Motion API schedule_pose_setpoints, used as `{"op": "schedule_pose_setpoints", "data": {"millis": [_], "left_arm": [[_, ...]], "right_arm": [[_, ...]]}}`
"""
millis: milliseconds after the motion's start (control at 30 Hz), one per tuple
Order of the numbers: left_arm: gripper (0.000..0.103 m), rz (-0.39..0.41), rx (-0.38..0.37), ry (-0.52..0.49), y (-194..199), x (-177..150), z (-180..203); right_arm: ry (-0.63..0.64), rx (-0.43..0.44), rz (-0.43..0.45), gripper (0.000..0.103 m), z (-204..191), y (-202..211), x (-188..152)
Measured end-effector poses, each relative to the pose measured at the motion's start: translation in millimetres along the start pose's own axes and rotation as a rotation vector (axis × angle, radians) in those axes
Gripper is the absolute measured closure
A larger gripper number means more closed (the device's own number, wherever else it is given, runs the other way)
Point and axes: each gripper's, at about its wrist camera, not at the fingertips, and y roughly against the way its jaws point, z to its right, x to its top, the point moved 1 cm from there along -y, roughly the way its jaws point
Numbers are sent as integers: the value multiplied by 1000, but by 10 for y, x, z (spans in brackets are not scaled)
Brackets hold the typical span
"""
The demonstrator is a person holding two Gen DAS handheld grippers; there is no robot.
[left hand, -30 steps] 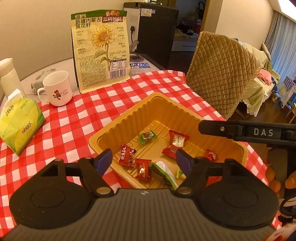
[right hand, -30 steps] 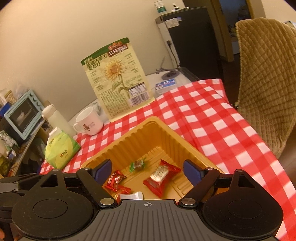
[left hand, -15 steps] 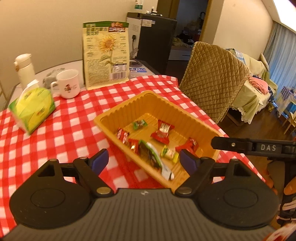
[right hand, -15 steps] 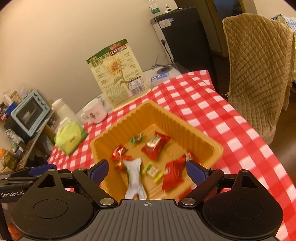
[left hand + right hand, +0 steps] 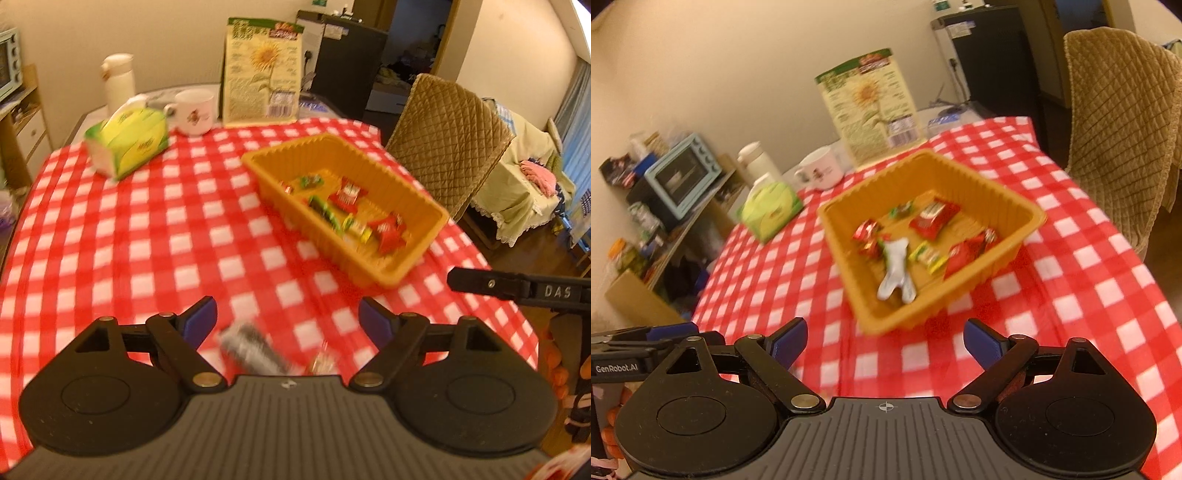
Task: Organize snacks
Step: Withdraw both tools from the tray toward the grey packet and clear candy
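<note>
Both tools are spread wide with nothing between their fingers. Ahead of the right tool, the orange tray sits on the checked desk and already holds most of the snacks, red, green and yellow packets plus a silvery one. Just in front of the left tool, a blurred grey wrapper and a small candy lie loose on the desk; these look like what is left to move into the tray

Ribbed glossy plastic tray, shiny foil wrappers, checked cloth tablecloth
</note>
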Motion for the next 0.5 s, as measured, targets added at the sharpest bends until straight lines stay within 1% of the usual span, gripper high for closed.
{"op": "schedule_pose_setpoints", "data": {"millis": [200, 500], "left_arm": [[21, -29, 35, 41, 164, -331, -114], [21, -57, 77, 86, 328, -660, -174]], "right_arm": [[52, 19, -49, 12, -163, 37, -241], [105, 39, -127, 12, -333, -7, -574]]}}
